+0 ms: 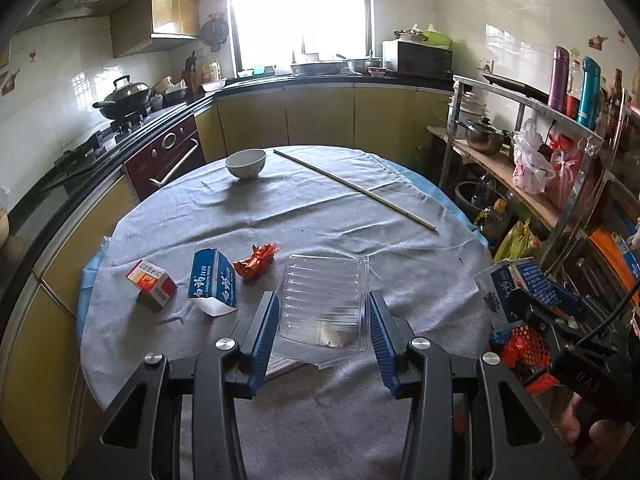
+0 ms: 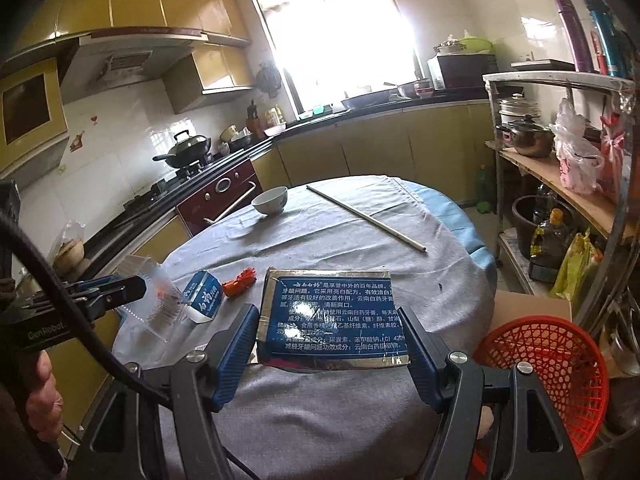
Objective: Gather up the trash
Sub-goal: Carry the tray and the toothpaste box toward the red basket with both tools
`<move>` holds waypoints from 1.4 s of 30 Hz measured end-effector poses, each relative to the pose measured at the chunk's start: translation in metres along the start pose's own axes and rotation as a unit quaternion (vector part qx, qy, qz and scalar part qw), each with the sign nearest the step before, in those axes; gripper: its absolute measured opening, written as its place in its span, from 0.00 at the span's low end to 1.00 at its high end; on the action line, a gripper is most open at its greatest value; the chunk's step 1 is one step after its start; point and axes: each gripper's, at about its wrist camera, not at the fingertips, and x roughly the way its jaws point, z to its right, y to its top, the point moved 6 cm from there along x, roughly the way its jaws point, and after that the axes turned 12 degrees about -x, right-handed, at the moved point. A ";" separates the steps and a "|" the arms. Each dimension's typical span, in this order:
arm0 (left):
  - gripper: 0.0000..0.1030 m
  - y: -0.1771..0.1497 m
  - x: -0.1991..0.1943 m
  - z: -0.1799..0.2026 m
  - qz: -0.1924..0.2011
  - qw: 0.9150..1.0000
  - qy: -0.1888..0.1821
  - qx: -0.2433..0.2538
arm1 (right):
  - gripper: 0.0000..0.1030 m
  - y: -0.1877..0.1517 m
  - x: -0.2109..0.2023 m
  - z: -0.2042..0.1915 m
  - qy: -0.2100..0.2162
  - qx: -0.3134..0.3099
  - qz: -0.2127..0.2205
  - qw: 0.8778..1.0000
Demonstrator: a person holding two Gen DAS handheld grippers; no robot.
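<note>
My left gripper (image 1: 322, 316) is shut on a clear plastic clamshell tray (image 1: 324, 304) and holds it above the grey-clothed round table (image 1: 280, 216); it also shows in the right wrist view (image 2: 160, 300). My right gripper (image 2: 332, 336) is shut on a flattened blue toothpaste box (image 2: 332, 312), which also shows in the left wrist view (image 1: 516, 284). A red mesh basket (image 2: 552, 372) stands at the table's right edge. On the table lie a blue carton (image 1: 214, 284), a red-and-white small box (image 1: 152, 282) and an orange wrapper (image 1: 256, 260).
A white bowl (image 1: 245, 163) and a long thin stick (image 1: 352, 186) lie at the table's far side. Kitchen counters and a stove with a wok (image 1: 124, 96) run along the left and back. A metal shelf rack (image 1: 532, 152) with pots and bags stands at right.
</note>
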 end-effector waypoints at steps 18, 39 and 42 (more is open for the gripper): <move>0.46 -0.010 -0.011 0.036 0.007 0.999 -0.006 0.033 | 0.71 -0.006 -0.037 0.027 -0.015 0.024 0.021 0.999; 0.46 -0.018 -0.004 0.074 -0.007 0.998 -0.015 0.066 | 0.71 -0.017 -0.048 0.062 -0.025 0.060 0.023 0.998; 0.46 -0.020 -0.004 0.079 -0.009 0.997 -0.015 0.069 | 0.71 -0.019 -0.050 0.066 -0.026 0.064 0.023 0.997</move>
